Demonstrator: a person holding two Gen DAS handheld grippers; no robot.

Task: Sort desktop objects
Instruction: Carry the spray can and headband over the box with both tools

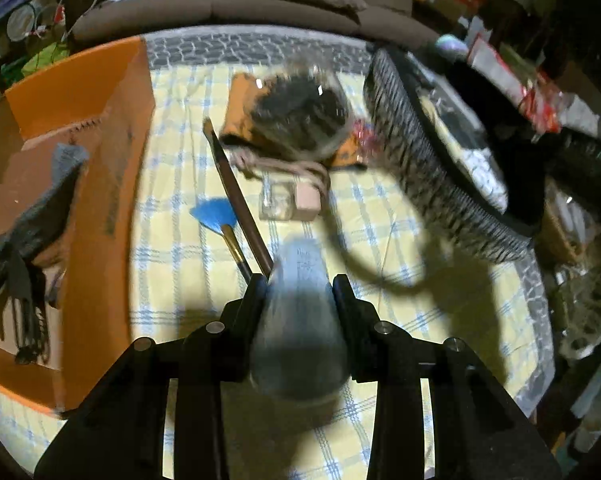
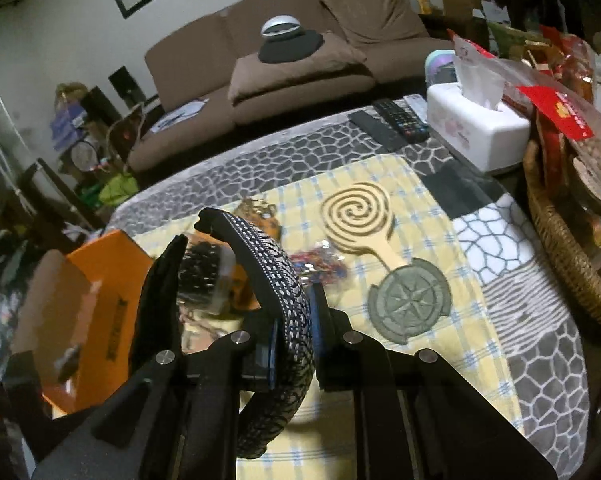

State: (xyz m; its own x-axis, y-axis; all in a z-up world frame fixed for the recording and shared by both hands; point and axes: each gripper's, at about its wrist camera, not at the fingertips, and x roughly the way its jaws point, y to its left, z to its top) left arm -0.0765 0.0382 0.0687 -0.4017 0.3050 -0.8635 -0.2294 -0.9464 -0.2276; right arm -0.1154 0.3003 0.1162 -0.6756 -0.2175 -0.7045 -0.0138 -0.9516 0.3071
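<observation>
My left gripper (image 1: 300,285) is shut on a blurred grey-blue object (image 1: 298,320) that stands up between its fingers above the yellow checked cloth (image 1: 188,264). In the right wrist view my right gripper (image 2: 294,320) is shut on a curved black-and-white patterned band (image 2: 284,280), lifted off the table. The same band (image 1: 420,160) shows at the right of the left wrist view. An open orange box (image 1: 100,128) with dark items inside stands at the left. It appears again as the orange box (image 2: 100,304) in the right wrist view.
On the cloth lie a blue fan brush (image 1: 216,216), a long brown stick (image 1: 240,200), a small clear jar (image 1: 276,200), a pink block (image 1: 308,200) and a clear tub with dark contents (image 1: 300,116). A wooden spiral paddle (image 2: 360,216), green compass disc (image 2: 410,300), tissue box (image 2: 476,128), remotes (image 2: 396,120) and wicker basket (image 2: 568,256) lie right.
</observation>
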